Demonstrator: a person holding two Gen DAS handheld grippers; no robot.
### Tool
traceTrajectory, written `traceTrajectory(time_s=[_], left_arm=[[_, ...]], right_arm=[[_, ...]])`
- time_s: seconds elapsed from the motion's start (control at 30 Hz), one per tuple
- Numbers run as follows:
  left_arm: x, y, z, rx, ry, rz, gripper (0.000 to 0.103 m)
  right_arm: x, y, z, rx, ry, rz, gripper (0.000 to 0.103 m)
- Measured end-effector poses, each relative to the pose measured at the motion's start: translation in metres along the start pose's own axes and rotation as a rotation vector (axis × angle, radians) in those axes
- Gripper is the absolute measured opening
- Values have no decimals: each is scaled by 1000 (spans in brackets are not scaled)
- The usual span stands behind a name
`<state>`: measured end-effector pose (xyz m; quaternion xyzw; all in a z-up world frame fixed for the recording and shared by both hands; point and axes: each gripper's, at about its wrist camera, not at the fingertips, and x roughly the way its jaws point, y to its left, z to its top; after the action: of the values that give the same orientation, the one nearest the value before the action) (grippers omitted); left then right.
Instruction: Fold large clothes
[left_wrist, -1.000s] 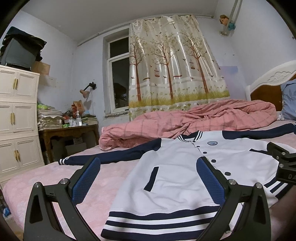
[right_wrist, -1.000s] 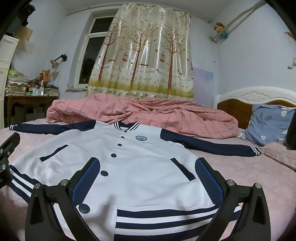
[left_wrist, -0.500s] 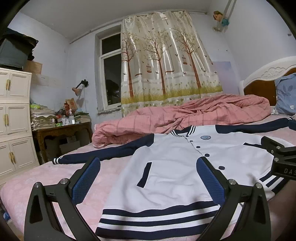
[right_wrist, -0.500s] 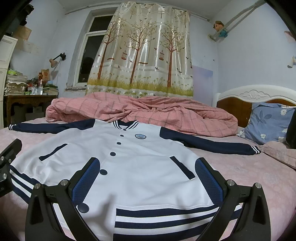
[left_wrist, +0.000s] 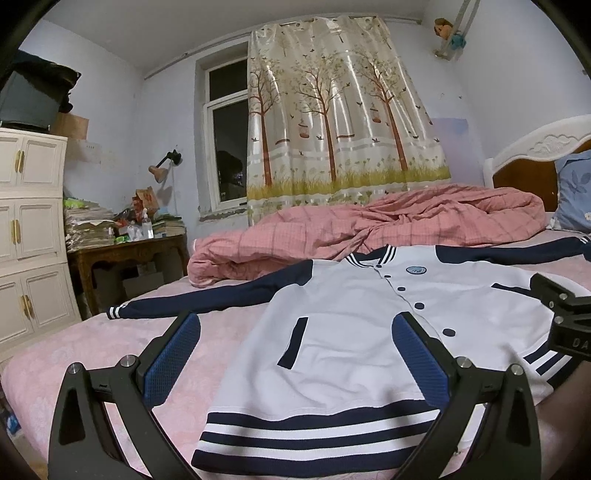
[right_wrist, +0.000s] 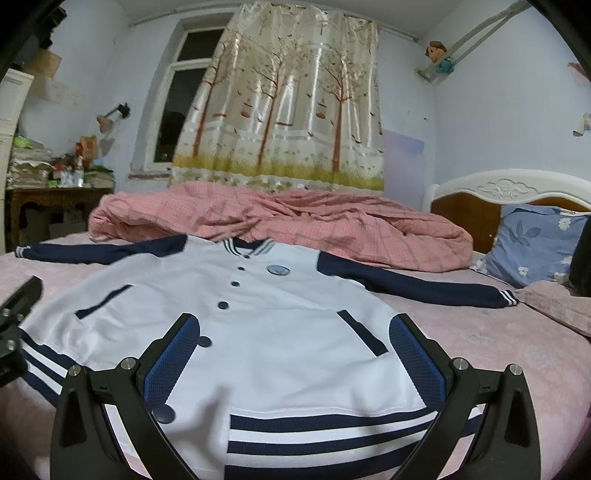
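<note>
A white varsity jacket (left_wrist: 347, 325) with navy sleeves, navy buttons and a striped hem lies flat, front up, on the pink bed (left_wrist: 92, 354). It also shows in the right wrist view (right_wrist: 280, 317). Both sleeves are spread out sideways. My left gripper (left_wrist: 295, 347) is open and empty, low over the jacket's left hem half. My right gripper (right_wrist: 293, 347) is open and empty over the right hem half. Each gripper's side shows at the edge of the other's view.
A crumpled pink checked quilt (left_wrist: 369, 229) lies behind the jacket. A blue flowered pillow (right_wrist: 532, 243) and the headboard (right_wrist: 509, 192) are at the right. A wooden side table (left_wrist: 125, 258) with clutter and a white cabinet (left_wrist: 29, 236) stand left of the bed.
Both views have shifted slightly; the left wrist view has turned a little to the right. The jacket lies as before and both grippers stay open.
</note>
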<state>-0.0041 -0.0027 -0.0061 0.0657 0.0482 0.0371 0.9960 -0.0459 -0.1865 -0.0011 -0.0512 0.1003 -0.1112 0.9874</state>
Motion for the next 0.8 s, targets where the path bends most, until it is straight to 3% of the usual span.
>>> traceTrajectory(time_s=[0.4, 0.47, 0.53, 0.6, 0.73, 0.8], left_arm=[[1, 14, 1, -61, 49, -25, 103], [6, 20, 3, -96, 106, -86, 102], [12, 25, 4, -112, 190, -142, 93], [14, 29, 5, -107, 255, -162, 83], [12, 31, 8, -76, 351, -227, 82], [11, 25, 7, -23, 397, -247, 79]], right_arm=[[2, -7, 3, 20, 8, 4, 103], [1, -9, 3, 31, 21, 15, 103], [-3, -16, 4, 56, 38, 47, 103], [-5, -29, 7, 82, 89, 94, 103], [8, -50, 16, 79, 329, 202, 103], [12, -60, 16, 67, 410, 215, 103]])
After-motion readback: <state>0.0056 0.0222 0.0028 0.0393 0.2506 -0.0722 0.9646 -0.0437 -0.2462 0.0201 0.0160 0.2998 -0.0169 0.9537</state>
